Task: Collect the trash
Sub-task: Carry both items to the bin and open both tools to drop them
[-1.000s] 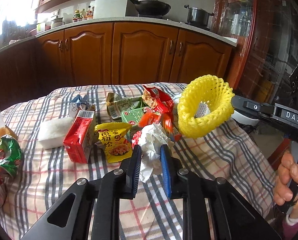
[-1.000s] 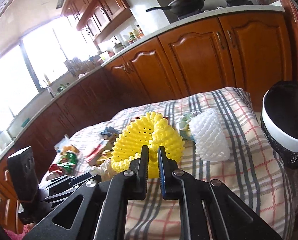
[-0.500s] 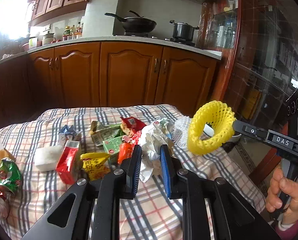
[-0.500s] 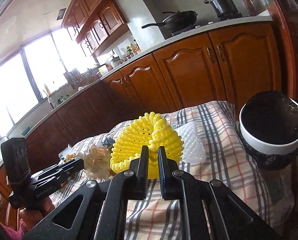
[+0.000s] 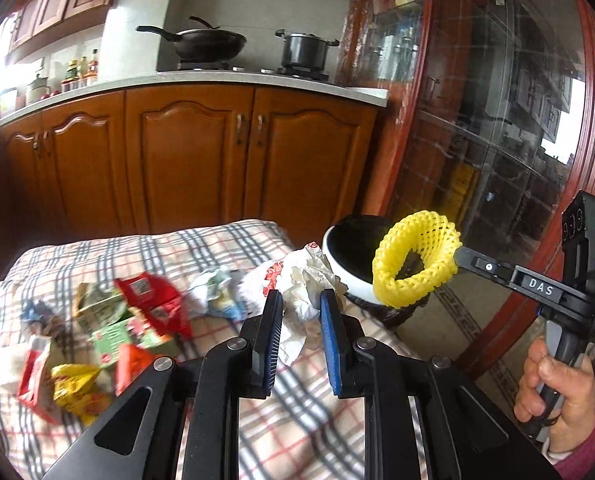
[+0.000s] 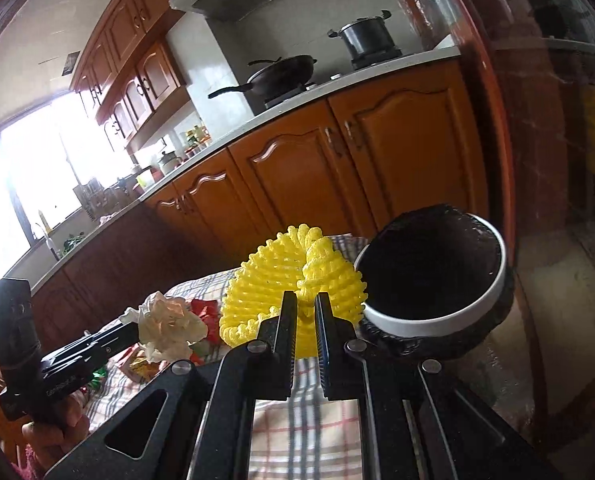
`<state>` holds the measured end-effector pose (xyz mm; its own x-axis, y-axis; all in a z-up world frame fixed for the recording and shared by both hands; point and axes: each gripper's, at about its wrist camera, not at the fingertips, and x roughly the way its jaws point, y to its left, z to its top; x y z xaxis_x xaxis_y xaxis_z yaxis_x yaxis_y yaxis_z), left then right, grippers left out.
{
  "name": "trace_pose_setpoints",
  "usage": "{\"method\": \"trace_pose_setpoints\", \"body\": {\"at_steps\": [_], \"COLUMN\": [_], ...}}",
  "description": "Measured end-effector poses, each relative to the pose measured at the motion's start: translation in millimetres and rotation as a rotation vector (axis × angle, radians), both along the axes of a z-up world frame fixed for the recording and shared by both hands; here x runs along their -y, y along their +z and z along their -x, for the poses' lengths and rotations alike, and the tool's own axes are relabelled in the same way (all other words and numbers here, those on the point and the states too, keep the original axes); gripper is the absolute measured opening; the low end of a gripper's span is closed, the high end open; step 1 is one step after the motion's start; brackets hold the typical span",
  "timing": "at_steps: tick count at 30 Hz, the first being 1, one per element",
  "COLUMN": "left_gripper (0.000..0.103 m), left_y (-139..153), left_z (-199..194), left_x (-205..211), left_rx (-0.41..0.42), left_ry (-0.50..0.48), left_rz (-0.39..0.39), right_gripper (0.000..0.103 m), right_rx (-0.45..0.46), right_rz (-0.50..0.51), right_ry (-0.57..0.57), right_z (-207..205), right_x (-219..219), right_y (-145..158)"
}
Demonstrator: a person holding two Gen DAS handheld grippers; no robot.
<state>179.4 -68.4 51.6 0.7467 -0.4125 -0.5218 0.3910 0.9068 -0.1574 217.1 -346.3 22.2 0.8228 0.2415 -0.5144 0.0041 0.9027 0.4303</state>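
Observation:
My left gripper (image 5: 300,307) is shut on a crumpled white tissue (image 5: 311,280), held above the checked tablecloth (image 5: 157,252) near its right end. In the right wrist view the same tissue (image 6: 169,326) shows at the tip of the left gripper (image 6: 137,330). My right gripper (image 6: 306,307) is shut on a yellow foam fruit net (image 6: 273,280), which hangs beside the rim of a white trash bin (image 6: 437,320) lined with a black bag. From the left wrist view the yellow net (image 5: 415,258) sits in front of the bin (image 5: 339,256).
Loose wrappers (image 5: 149,300), a green carton (image 5: 113,332), a red carton (image 5: 33,372) and a yellow packet (image 5: 75,388) lie on the cloth at the left. Wooden cabinets (image 5: 193,160) stand behind the table. A glass-fronted cabinet (image 5: 497,140) rises at the right. A hand (image 5: 557,384) holds the right gripper's handle.
Both grippers have swung to the right and slightly up with their loads, away from the trash pile. The bin has come into view beside the yellow net.

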Motion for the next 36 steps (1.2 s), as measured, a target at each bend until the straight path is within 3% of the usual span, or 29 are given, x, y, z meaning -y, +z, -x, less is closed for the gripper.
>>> {"method": "trace_pose_setpoints", "body": {"at_steps": [11,17,28,35,36], "left_gripper": [0.018,0.019,0.019,0.023,0.027], "left_y": [-4.6,-12.3,-43.3,-59.2,-61.7], "left_z": [-94.1,-145.1,-242.9,-265.9,-269.6], "left_x": [47.7,81.1,138.4,158.7,161.2], "left_rx": [-0.072,-0.11,-0.21,-0.251,-0.254], "left_ry": [-0.086,-0.116,-0.132,-0.143,-0.144], "left_rz": [0.021,-0.013,-0.076,-0.105,-0.112], "right_gripper": [0.009,0.009,0.009,0.011,0.014], "right_rx": [-0.066,-0.112,-0.241,-0.292,-0.298], "right_rz": [0.074,0.116,0.137,0.154,0.154], "right_ry": [-0.126,-0.151,-0.115,-0.099,-0.095], "right_z": [-24.9,-45.0,-95.0,-108.1,-108.9], "right_x": [59.1,78.6,100.9,107.7,107.3], "right_y": [-15.8,-25.0,-55.0,-71.0,-72.8]}}
